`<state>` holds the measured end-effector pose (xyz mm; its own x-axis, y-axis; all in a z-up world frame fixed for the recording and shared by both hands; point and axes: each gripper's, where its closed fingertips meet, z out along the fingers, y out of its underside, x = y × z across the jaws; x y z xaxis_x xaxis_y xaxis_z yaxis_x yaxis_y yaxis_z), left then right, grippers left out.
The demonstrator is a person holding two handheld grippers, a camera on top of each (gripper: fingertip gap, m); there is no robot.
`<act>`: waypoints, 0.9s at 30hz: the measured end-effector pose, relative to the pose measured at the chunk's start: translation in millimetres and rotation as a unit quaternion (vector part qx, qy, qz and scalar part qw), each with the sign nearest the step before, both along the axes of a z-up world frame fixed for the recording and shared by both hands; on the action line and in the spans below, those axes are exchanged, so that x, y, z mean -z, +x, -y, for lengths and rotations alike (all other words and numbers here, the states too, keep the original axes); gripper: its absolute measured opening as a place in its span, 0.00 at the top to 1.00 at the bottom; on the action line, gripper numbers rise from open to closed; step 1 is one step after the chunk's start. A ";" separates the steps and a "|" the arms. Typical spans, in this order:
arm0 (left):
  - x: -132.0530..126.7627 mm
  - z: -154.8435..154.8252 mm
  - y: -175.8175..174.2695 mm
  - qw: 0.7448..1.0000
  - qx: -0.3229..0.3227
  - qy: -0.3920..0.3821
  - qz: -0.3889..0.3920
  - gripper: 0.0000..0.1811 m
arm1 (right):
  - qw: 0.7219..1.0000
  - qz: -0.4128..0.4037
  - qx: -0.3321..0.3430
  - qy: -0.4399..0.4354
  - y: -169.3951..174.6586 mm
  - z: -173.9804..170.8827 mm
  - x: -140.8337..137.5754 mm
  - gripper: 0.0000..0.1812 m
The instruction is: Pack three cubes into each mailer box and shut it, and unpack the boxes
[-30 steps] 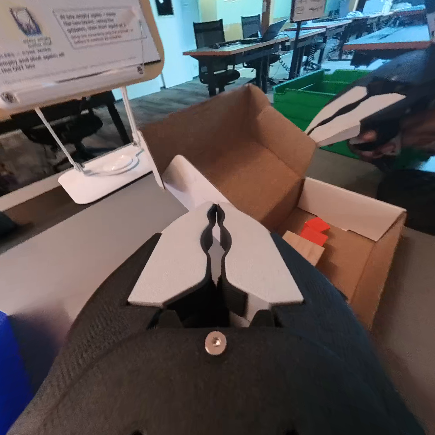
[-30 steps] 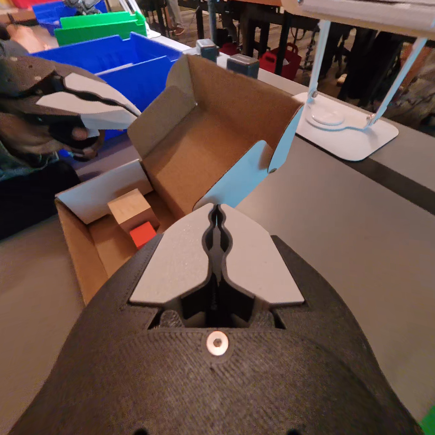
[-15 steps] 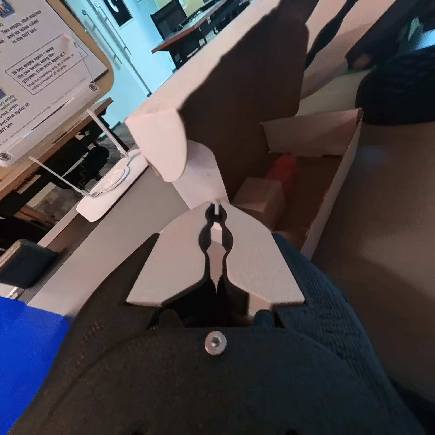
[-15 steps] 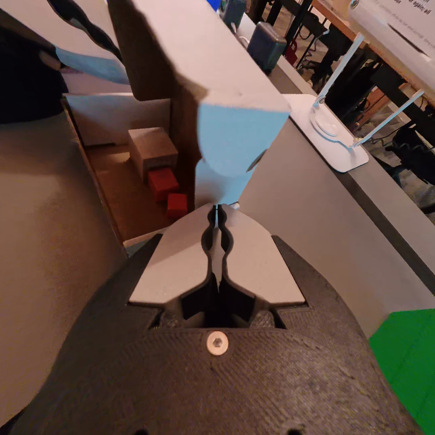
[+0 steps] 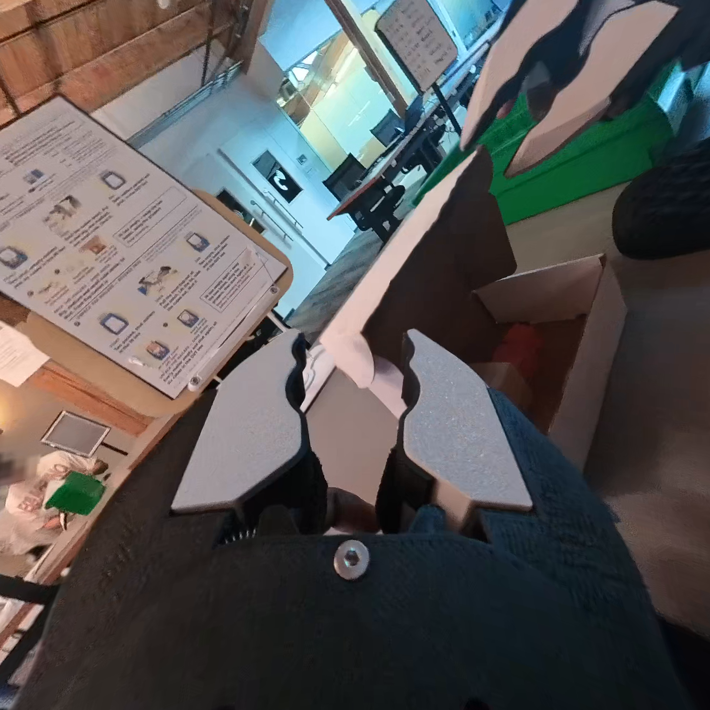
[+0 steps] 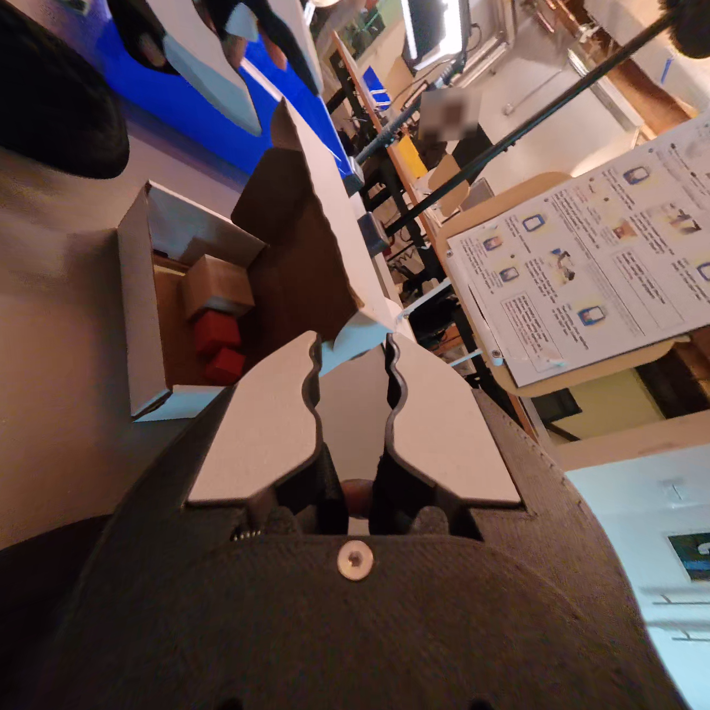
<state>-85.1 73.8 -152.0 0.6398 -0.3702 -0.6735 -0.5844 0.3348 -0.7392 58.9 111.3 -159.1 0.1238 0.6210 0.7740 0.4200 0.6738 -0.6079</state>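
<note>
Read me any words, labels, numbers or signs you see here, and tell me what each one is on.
Instruction board: printed lines beside small pictures, too small and blurred to read.
Whiteboard far back: handwriting, too blurred to read.
Dark wall sign: a white pictogram, no words.
Mailer box: no print visible.

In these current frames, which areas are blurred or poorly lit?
Left wrist view: the far tool and the red cubes are smeared, the lid underside dark. Right wrist view: sharper, cubes readable, lid interior shadowed.
</note>
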 end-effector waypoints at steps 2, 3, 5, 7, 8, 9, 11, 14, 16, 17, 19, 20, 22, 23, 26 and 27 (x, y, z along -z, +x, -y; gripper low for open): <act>-1.2 -4.5 6.4 1.000 0.008 -0.009 -0.014 0.78 | 1.000 0.008 -0.001 0.000 -4.6 -1.5 -2.1 0.83; -0.1 -7.5 8.2 1.000 0.008 -0.017 -0.022 0.82 | 1.000 0.014 -0.004 -0.001 -6.7 -2.0 -1.3 0.85; 2.1 -13.8 7.8 0.999 -0.004 -0.032 -0.031 0.92 | 1.000 0.027 -0.001 -0.009 -9.2 -3.0 1.6 0.91; 0.3 -13.3 8.7 0.999 -0.001 -0.040 -0.026 0.93 | 0.999 0.029 0.008 -0.030 -8.9 -3.5 2.5 0.91; -0.7 -11.2 9.6 0.999 0.006 -0.050 -0.019 0.93 | 0.998 0.024 0.006 -0.052 -8.3 -1.2 2.0 0.92; -2.3 -8.8 10.2 0.998 0.012 -0.061 -0.006 0.94 | 0.996 0.015 0.001 -0.085 -7.6 1.8 0.4 0.93; -5.4 -3.8 12.2 0.996 0.025 -0.088 0.021 0.94 | 0.986 -0.011 -0.007 -0.164 -6.7 8.4 -5.2 0.93; -7.4 1.6 15.7 0.992 0.031 -0.115 0.043 0.95 | 0.964 -0.038 0.012 -0.264 -5.1 10.8 -9.3 0.94; -9.5 5.4 19.5 0.990 0.034 -0.127 0.058 0.95 | 0.951 -0.057 0.041 -0.302 -5.3 8.3 -8.9 0.95; -10.0 8.0 22.4 0.988 0.040 -0.135 0.065 0.95 | 0.948 -0.065 0.054 -0.308 -5.4 6.7 -8.6 0.95; -9.9 10.0 24.7 0.984 0.043 -0.152 0.081 0.95 | 0.942 -0.076 0.080 -0.317 -5.4 3.3 -7.3 0.96; -9.8 9.3 23.7 0.984 0.039 -0.153 0.080 0.95 | 0.943 -0.078 0.083 -0.313 -5.8 2.6 -7.6 0.96; -9.4 7.1 21.6 0.986 0.033 -0.145 0.071 0.94 | 0.955 -0.075 0.073 -0.278 -6.2 1.1 -8.3 0.95; -8.4 6.6 21.0 0.986 0.030 -0.148 0.071 0.91 | 0.958 -0.071 0.072 -0.267 -5.4 -0.2 -5.9 0.94; -3.2 11.5 16.0 0.982 0.019 -0.168 0.090 0.75 | 0.956 -0.034 0.063 -0.285 -1.5 3.5 14.7 0.83; -1.1 14.1 10.9 0.979 0.008 -0.172 0.104 0.73 | 0.955 -0.024 0.059 -0.290 1.3 4.6 22.1 0.82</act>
